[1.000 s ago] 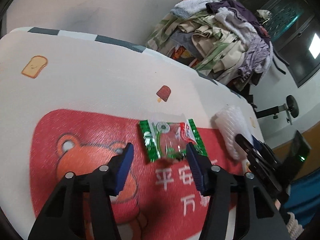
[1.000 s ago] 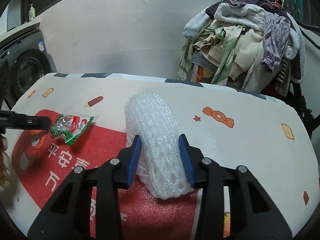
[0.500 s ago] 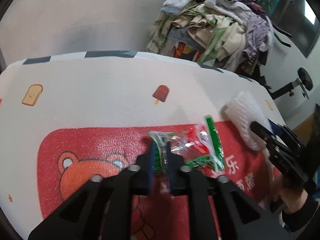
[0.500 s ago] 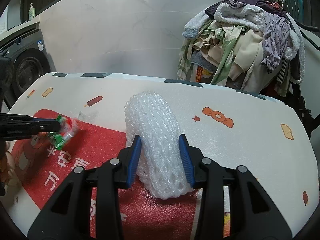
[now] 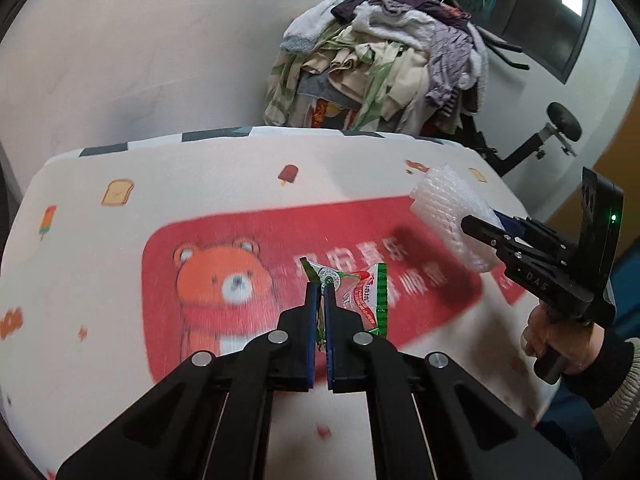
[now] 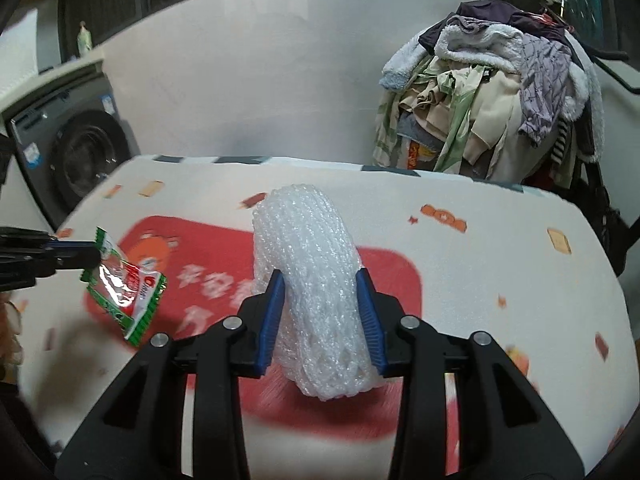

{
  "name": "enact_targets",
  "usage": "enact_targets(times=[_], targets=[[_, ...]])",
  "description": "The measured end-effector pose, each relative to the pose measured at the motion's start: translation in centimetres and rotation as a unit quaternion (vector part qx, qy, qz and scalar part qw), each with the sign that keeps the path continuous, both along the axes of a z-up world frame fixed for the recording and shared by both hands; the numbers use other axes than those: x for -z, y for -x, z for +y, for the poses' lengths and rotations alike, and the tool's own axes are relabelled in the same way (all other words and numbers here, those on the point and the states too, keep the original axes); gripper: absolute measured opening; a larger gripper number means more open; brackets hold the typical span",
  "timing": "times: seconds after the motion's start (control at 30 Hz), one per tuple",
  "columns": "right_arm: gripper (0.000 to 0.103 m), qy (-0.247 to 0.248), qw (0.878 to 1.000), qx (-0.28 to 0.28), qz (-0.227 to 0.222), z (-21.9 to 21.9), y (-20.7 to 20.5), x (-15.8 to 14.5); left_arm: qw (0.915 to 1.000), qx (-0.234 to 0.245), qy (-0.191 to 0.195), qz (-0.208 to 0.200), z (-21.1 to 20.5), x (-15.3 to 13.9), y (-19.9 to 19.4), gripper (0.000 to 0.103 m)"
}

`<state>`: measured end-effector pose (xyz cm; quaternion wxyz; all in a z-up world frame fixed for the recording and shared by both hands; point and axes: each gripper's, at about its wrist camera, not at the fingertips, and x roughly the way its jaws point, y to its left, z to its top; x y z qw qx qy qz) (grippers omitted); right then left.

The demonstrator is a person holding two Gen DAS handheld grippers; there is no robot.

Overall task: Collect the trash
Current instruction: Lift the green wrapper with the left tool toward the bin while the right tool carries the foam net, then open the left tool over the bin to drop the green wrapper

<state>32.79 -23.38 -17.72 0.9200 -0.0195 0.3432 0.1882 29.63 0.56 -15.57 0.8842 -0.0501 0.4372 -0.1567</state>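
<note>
My left gripper [image 5: 320, 292] is shut on one edge of a green, red and clear snack wrapper [image 5: 362, 298] and holds it in the air above the table. The wrapper also shows in the right wrist view [image 6: 124, 288], hanging from the left gripper [image 6: 94, 254]. My right gripper [image 6: 320, 280] is shut on a white foam net sleeve [image 6: 316, 292] and holds it above the table. The sleeve [image 5: 450, 216] and the right gripper [image 5: 480, 226] show at the right of the left wrist view.
The table [image 5: 120, 240] has a white cloth with small prints and a red bear panel [image 5: 224, 280]. A pile of clothes [image 6: 488, 92] stands behind the table at the right. A washing machine [image 6: 80, 152] stands at the left.
My left gripper closed on the wrapper and lifted it off the table. My right gripper, holding the foam sleeve, also rose from the table.
</note>
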Motion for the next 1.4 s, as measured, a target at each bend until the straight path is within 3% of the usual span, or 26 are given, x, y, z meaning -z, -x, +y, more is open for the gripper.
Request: enact_targets(times=[0.47,0.77,1.1,1.4], targets=[[0.038,-0.053,0.998,-0.013,0.011,-1.1,16.4,-2.4,0.9996,0.015,0.008,-0.025,0.6,-2.1,17.4,0.004],[0.038,-0.052,0.998,-0.027,0.012,-0.7,24.0,-2.3,0.9988,0.046,-0.009,-0.016,-0.8,0.1,26.8,0.004],[0.038,-0.040,0.998,-0.043,0.023,0.6,27.0,-1.4,0.9940,0.088,-0.062,0.019,-2.3,4.4,30.9,0.004],[0.038,-0.038,0.997,-0.049,0.035,0.9,28.2,-0.4,0.9912,0.101,-0.062,0.058,-2.9,7.3,31.3,0.005]])
